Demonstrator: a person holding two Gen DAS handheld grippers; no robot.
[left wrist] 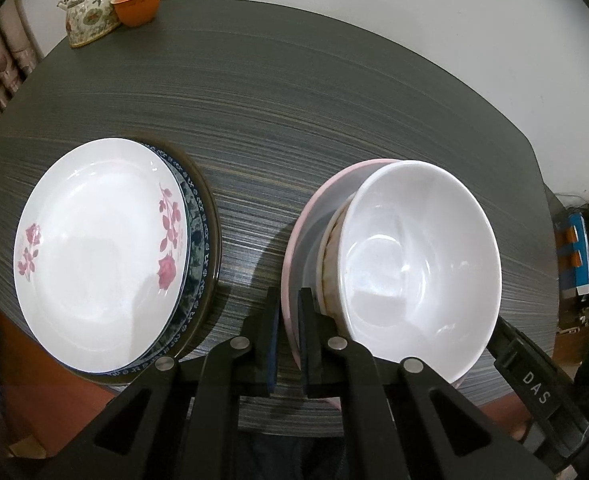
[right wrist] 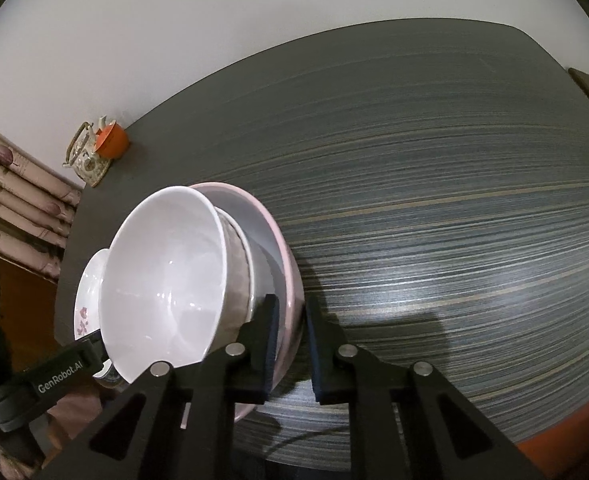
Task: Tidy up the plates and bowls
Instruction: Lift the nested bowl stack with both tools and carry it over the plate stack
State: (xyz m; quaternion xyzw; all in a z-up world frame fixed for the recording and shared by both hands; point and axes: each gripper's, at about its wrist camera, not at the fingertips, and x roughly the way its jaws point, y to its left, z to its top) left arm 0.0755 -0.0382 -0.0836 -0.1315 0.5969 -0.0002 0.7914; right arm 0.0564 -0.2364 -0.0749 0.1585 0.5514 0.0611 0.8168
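Left gripper [left wrist: 287,336] clamped on near-left rim of pink bowl [left wrist: 294,248]; right gripper [right wrist: 291,340] clamped on opposite rim. Nested inside: beige-walled bowl [left wrist: 326,256], mostly hidden, then white bowl [left wrist: 418,264] on top. Bowl stack on striped grey table [left wrist: 294,112], contact underneath not discernible. Just left: rose-patterned plate [left wrist: 102,256] atop blue-patterned plate [left wrist: 194,248] and dark plate [left wrist: 213,240], lower two showing rims only. Far corner: floral teapot [left wrist: 88,12], orange cup [left wrist: 137,3].
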